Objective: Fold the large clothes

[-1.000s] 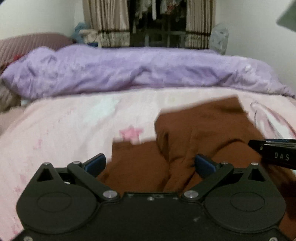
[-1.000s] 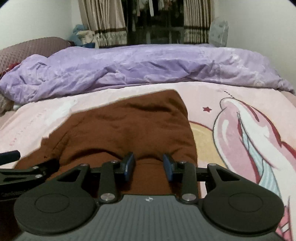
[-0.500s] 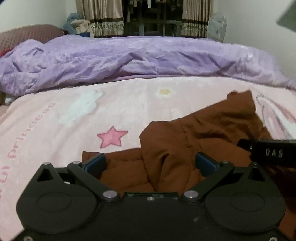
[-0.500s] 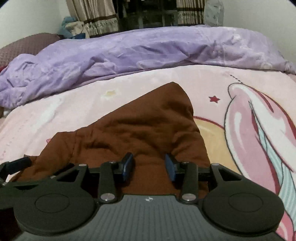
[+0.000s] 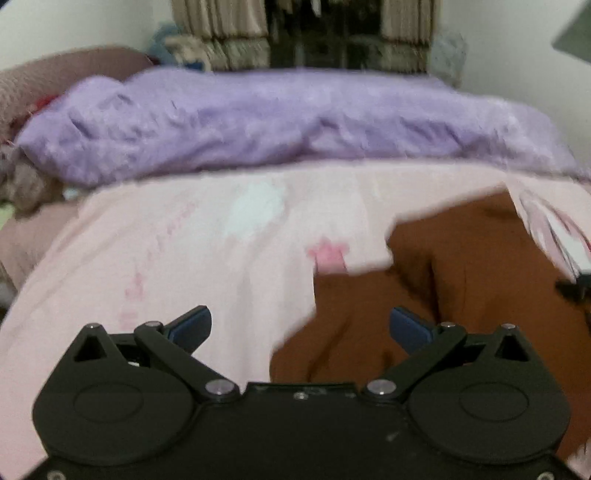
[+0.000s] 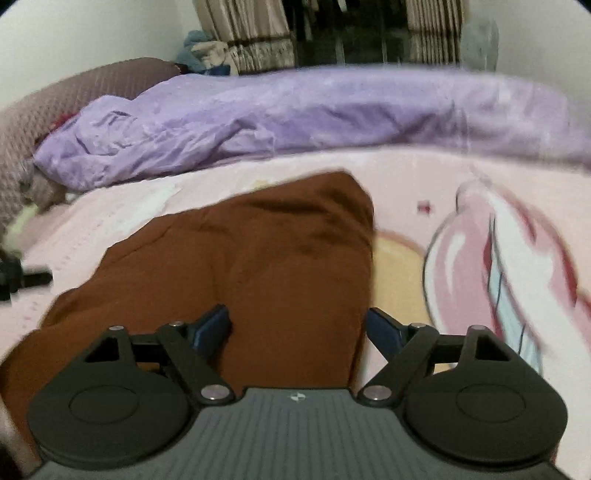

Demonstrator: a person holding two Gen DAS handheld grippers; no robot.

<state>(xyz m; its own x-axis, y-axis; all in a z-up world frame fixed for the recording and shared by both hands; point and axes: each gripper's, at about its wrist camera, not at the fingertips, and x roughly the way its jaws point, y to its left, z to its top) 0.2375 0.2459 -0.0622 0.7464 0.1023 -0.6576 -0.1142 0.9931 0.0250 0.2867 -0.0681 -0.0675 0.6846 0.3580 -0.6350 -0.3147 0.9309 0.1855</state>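
Note:
A brown garment (image 6: 266, 266) lies bunched on the pink printed blanket (image 6: 406, 184). My right gripper (image 6: 297, 330) hovers over its near part with jaws opening wide; the blue pads (image 6: 212, 326) stand clear of the cloth, which lies below between them. In the left wrist view the brown garment (image 5: 461, 288) fills the right side. My left gripper (image 5: 300, 328) is open above the garment's left edge, half over the pink blanket (image 5: 184, 258), gripping nothing. A dark tip of the other gripper shows at the edge of each view.
A crumpled lilac duvet (image 5: 277, 122) runs across the far side of the bed. A brownish pillow (image 6: 74, 96) lies at the far left, with curtains (image 6: 251, 33) and a white wall behind. The blanket carries a pink star (image 5: 328, 254) and a large cartoon print (image 6: 498, 258).
My right gripper's jaws, narrow on a fold of brown cloth before, have spread wide and let it go. My left gripper has shifted left, so the garment now sits further right in its view.

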